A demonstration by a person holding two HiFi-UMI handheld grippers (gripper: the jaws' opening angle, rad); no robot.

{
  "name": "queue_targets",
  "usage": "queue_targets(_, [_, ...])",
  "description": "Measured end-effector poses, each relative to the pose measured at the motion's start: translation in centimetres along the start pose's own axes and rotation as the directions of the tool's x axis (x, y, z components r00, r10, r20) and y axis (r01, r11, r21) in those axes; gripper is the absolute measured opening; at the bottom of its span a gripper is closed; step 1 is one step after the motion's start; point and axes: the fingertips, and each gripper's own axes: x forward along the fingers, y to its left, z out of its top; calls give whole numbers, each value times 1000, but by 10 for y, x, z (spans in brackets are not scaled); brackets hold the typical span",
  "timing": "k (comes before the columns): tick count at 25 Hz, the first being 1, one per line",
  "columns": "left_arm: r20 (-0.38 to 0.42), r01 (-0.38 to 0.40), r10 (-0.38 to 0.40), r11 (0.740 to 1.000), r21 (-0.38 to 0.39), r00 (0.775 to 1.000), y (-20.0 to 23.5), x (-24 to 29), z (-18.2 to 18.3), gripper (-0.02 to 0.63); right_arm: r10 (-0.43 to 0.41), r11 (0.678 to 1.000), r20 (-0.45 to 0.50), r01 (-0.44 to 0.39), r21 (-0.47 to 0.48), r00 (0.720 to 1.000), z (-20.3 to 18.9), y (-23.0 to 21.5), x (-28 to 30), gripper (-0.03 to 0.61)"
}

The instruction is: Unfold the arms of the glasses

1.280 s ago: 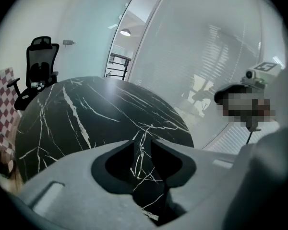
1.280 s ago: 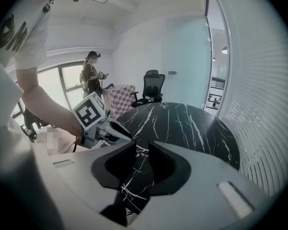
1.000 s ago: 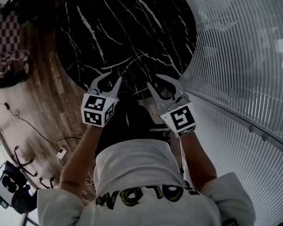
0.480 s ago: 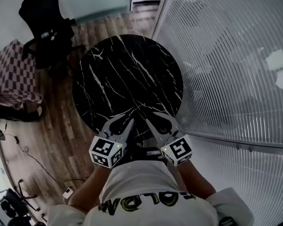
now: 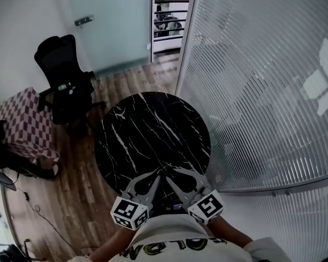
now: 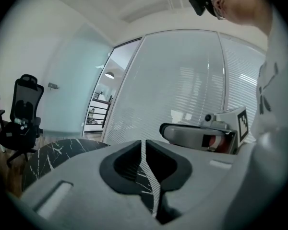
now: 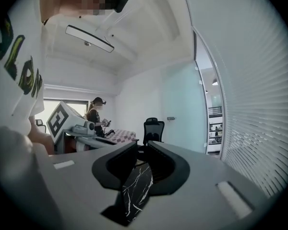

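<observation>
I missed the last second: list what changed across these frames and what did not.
Both grippers lifted up from the table. The left gripper has just been closing its jaws to a narrow slit, the right gripper only slightly; both are empty. The table stayed where it was.

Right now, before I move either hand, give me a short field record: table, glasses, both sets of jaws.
table: round black marble table with white veins
glasses: not visible in any view
left gripper: jaws narrowly apart, just been closing, nothing between
right gripper: jaws narrowly apart, just been closing, nothing between
nearby: black office chair left of table
</observation>
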Motion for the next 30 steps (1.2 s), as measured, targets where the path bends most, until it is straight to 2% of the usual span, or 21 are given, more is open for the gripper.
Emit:
queue_targets(3, [53,-5,6,1000,-25,999,-5,-5,5,4,-6,1000,22,6,11,1000,4,1,-6,67])
queue_targets(7, [83,-9,11,1000,-17,997,-11,-6,6,3,4,1000,52,-5,25,999,4,3,-9,57])
queue_targets(10, [94,-19,22,999,-30,995,-10,-5,5,3,3,1000,85,-4,17,996,9,5,-9,3])
queue_targets(14, [117,-23,25,999,-25,993,-8,-5,14,3,2,1000,115,-3,6,993,19,5,-5,3])
queue_targets(18, [115,-17,19,1000,-16,993,-7,-1,14,3,-14,999,96,11,31,995,12,-2,-3,3])
queue_targets(24, [99,-5,6,1000,-12,995,-6,-1,12,3,-15,1000,87,15,-6,996,13,-3,-2,3])
queue_targets(30, [99,-3,4,1000,-7,995,-8,1,10,3,-20,1000,75,20,2,997,10,-3,-2,3])
